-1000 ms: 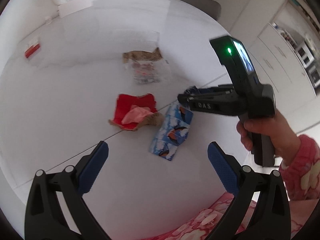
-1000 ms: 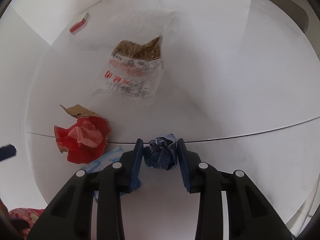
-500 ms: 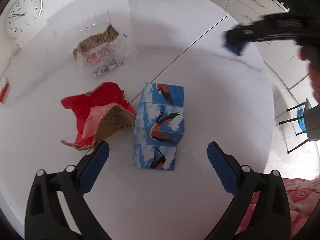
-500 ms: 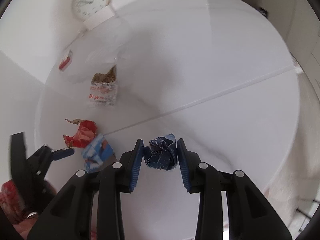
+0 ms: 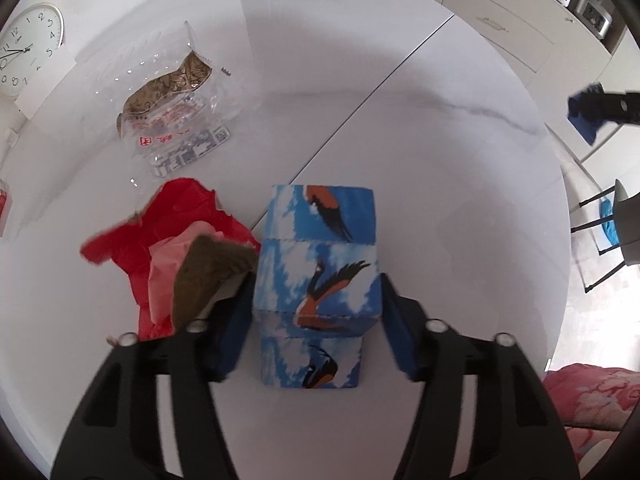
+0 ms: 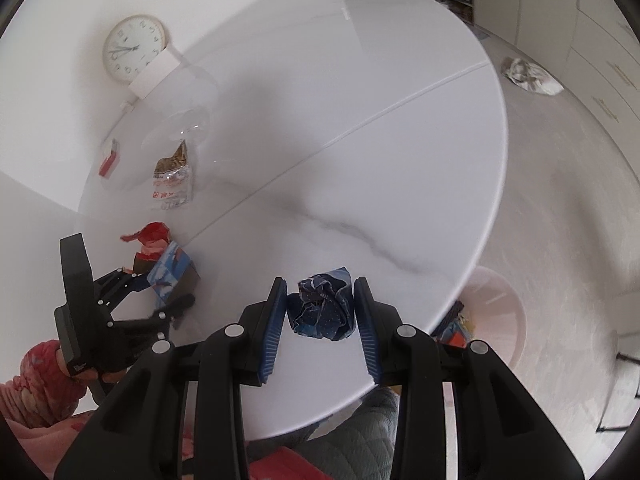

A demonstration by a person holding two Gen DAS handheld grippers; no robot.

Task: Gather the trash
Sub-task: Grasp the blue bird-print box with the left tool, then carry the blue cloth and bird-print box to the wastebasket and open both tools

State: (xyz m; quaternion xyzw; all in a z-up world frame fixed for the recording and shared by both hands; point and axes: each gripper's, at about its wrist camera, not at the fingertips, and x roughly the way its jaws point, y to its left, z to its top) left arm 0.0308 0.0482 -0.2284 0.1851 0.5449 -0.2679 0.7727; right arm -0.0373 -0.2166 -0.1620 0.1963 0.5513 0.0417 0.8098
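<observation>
Each gripper has black plastic arms with silver screw heads at the joints, and its fingers (image 6: 362, 320) carry ridged blue pads. The left gripper (image 6: 176, 284) has a boxy black handle dotted with small pale screws. The person's sleeve (image 6: 44, 392) is pink with a pale floral print.

- Home, dining/kitchen area.
- Round white marble-look tabletop (image 6: 360, 128) with a seam across it, set against a white wall.
- Analog clock (image 6: 134, 49) leans at the wall on the far left.
- Cream cabinets (image 5: 516, 12) with bar handles on the far right; what look like small appliances in a niche above them, too small to be sure.
- Chair (image 5: 616, 228) with thin dark legs on the right, on a pale floor.
- Pink bin (image 6: 496, 316) on the floor just beside the tabletop's near right edge, wrappers inside.
- Snack wrappers and paper scraps on the tabletop: household litter.
- Person's quilted pink sleeve (image 6: 36, 380), homewear.
</observation>
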